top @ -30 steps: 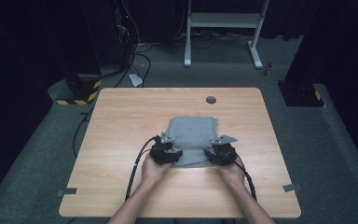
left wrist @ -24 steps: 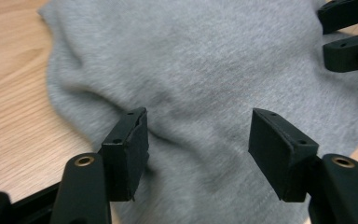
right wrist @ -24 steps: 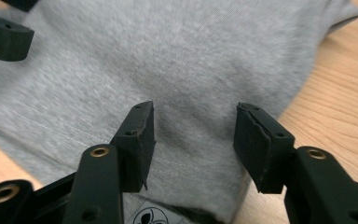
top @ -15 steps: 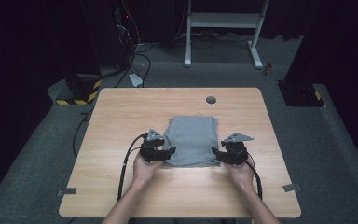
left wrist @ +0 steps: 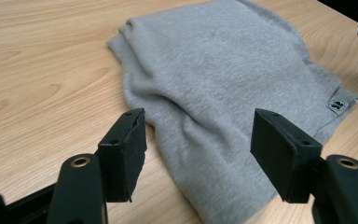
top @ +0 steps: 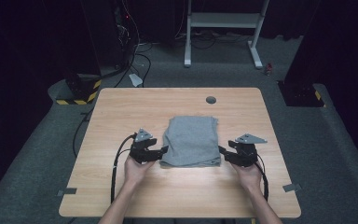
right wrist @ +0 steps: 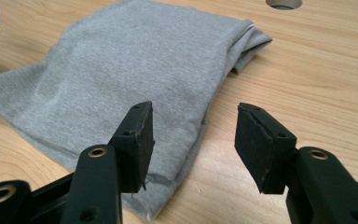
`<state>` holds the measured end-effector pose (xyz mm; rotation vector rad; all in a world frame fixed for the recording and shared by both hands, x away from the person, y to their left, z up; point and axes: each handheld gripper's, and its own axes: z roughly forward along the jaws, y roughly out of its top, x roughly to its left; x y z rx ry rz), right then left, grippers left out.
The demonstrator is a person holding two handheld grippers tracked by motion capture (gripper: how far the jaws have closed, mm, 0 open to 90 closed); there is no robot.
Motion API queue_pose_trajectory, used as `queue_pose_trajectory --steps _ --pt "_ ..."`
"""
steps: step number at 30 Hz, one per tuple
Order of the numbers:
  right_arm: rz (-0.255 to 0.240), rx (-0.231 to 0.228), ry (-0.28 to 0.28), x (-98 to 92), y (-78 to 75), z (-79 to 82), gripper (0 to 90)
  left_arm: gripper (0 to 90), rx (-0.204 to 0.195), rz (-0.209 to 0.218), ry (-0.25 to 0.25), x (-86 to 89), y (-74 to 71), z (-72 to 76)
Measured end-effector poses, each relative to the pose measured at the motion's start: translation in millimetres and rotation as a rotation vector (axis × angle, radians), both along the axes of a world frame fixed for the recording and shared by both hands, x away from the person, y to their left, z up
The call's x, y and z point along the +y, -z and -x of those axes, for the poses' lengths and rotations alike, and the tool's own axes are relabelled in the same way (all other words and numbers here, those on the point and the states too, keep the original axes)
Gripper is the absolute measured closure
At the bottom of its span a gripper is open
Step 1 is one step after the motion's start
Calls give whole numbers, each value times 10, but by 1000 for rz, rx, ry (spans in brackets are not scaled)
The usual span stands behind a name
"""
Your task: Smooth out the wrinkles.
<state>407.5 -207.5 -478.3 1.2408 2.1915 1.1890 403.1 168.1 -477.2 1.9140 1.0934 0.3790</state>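
A: Start with the fingers. What are they doing?

B: Both pairs are standing apart with nothing between them. The left gripper (top: 164, 150) has just been spreading its fingers (left wrist: 123, 151), and so has the right gripper (top: 221, 150); its fingers (right wrist: 135, 142) are gaping over bare wood and the cloth's near corner. No pad is pressing on fabric.

A: So the cloth is loose?

B: Yes. The grey folded garment (top: 191, 141) is lying flat in the middle of the desk (top: 121, 107), a small label (left wrist: 336, 103) showing at 1 corner. The 2 grippers are sitting just beside its near corners, 1 on each side, facing inward.

A: Why flank it like that?

B: I'd say the fold is finished and the person's hands are letting go symmetrically, so neither side is dragging the stack askew. The layered edges (right wrist: 249, 39) are staying neatly bunched at the far end.

A: And beyond that?

B: A round cable hole (top: 210, 99) is sitting past the garment, well apart from it.
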Motion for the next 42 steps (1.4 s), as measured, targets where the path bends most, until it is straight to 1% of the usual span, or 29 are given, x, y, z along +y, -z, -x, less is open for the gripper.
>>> queue_pose_trajectory --steps 3,5,6,10,12,13,14,16,24,27,33,36,37,39,42 --pt "-2 -7 6 -54 -12 28 467 360 -4 14 -8 68 -7 34" --pt "-10 -8 20 -87 -20 51 467 360 -2 21 -14 103 -10 51" --pt "-12 -14 19 -114 -21 54 466 359 -3 21 -14 126 -13 59" --pt "-25 -11 32 -189 -23 84 465 357 -6 25 -21 192 -17 96" --pt "-30 -15 40 -220 -20 94 465 356 -2 30 -26 217 -16 111" --pt "-33 -10 45 -235 -21 101 465 355 -7 25 -27 234 -16 116" --pt "-33 -12 47 -251 -19 106 465 355 -6 32 -29 247 -15 123" --pt "-39 -10 55 -279 -12 119 465 353 -7 33 -37 274 -12 138" --pt "-46 -5 81 -396 12 166 464 350 -6 33 -57 402 13 197" --pt "-39 -11 84 -439 17 178 464 349 -1 38 -68 457 28 219" --pt "-45 -9 104 -516 26 211 463 347 -1 51 -96 575 58 267" --pt "-39 -13 113 -556 35 218 463 342 8 38 -105 620 80 280" --pt "-37 -7 120 -567 33 225 462 341 11 35 -108 641 85 285" --pt "-34 -12 123 -604 40 227 462 337 12 36 -115 678 96 293" --pt "-32 -7 141 -640 58 238 460 331 12 25 -122 717 113 299"
